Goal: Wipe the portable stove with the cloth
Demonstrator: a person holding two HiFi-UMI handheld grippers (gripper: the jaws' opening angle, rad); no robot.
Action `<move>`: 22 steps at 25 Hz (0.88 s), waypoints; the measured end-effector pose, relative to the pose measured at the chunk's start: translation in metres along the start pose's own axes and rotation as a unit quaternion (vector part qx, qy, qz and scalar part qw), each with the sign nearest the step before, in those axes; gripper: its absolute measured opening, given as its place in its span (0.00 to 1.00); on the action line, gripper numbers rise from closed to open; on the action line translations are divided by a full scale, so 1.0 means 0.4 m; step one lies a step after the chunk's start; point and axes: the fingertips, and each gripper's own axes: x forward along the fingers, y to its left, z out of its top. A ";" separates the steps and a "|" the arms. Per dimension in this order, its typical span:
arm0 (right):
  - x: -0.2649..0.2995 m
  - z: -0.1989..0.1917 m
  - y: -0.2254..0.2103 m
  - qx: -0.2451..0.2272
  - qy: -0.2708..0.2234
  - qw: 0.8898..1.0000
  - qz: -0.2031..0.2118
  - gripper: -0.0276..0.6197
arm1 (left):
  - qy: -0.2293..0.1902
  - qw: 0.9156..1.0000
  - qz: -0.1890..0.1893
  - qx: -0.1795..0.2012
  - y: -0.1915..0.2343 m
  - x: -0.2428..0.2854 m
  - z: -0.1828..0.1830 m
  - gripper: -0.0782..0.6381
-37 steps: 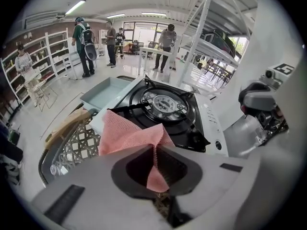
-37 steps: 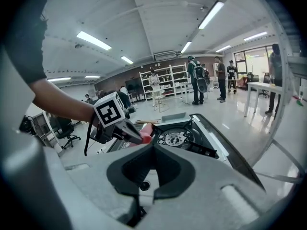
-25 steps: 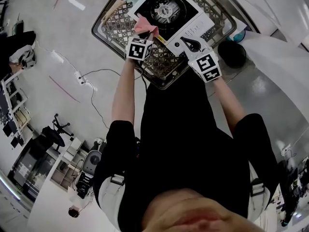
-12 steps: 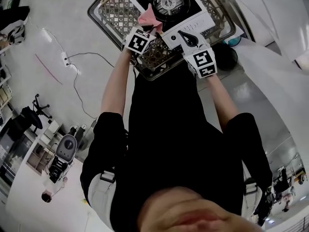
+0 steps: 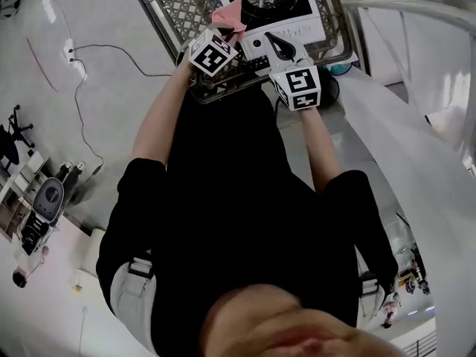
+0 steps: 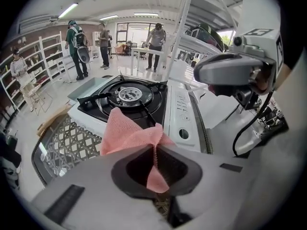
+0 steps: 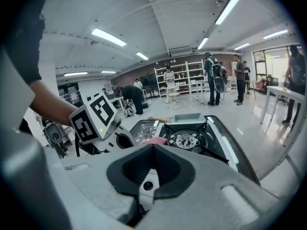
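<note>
risk: cloth slip or snag

left tool is closed on the cloth, which hangs over the stove beside the burner. right tool is closed, empty. a thin pinch may slip; the grate may snag it.

Clamping pink cloth in left gripper at lower centre; hovering above portable stove; showing burner just left of frame centre.
</note>
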 end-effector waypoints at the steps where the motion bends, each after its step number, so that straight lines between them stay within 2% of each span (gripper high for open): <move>1: 0.005 0.000 0.000 -0.001 0.003 1.000 0.001 0.05 | 0.000 1.000 -0.001 0.002 -0.002 -0.002 -0.002 0.13; 13: 0.015 0.006 -0.004 0.002 0.008 1.000 -0.002 0.05 | 0.004 1.000 -0.025 -0.001 -0.083 0.002 -0.045 0.13; 22: -0.017 -0.023 -0.041 0.011 0.018 1.000 -0.021 0.05 | 0.007 0.999 -0.037 0.018 -0.149 0.023 -0.054 0.13</move>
